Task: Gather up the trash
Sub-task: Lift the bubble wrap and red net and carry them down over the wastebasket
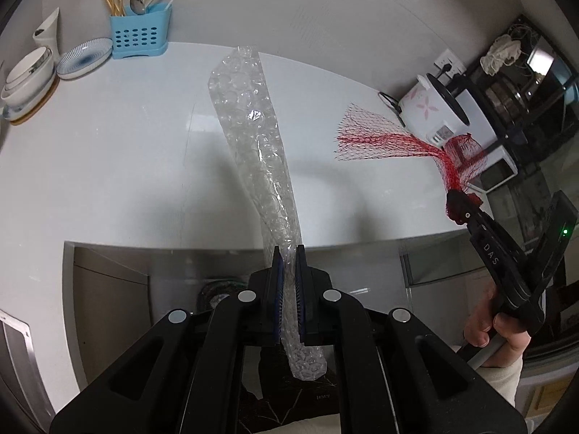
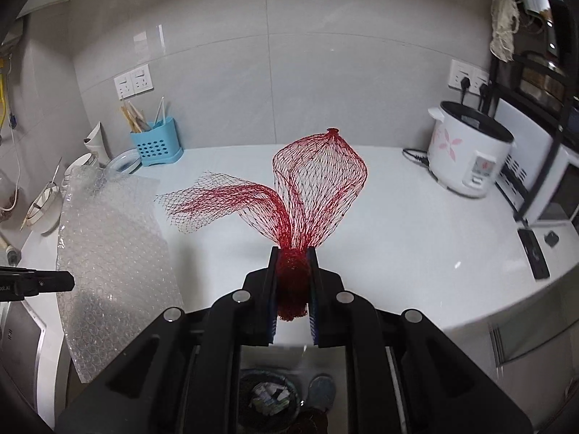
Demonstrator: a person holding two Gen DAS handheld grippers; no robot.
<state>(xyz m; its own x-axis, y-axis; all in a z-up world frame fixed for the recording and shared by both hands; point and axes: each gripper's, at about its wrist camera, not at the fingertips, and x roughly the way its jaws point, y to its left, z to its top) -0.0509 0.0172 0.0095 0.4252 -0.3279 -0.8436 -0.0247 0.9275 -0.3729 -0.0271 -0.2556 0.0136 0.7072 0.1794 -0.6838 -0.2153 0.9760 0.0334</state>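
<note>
A white glossy tabletop (image 2: pixel 398 238) is running along a grey tiled wall (image 2: pixel 325 72) in a kitchen. At the back a blue cutlery holder (image 2: pixel 156 141), stacked bowls (image 1: pixel 27 72) and a white rice cooker (image 2: pixel 466 155) are standing, all well apart from the tools. A trash bin (image 2: pixel 269 399) is showing below the tabletop edge. The left tool (image 1: pixel 288 271) is gripping a sheet of bubble wrap (image 1: pixel 253 133), its long axis pointing away towards the wall. The right tool (image 2: pixel 293 275) is gripping a red mesh bag (image 2: pixel 318 188), which is fanning upward above the tabletop.
</note>
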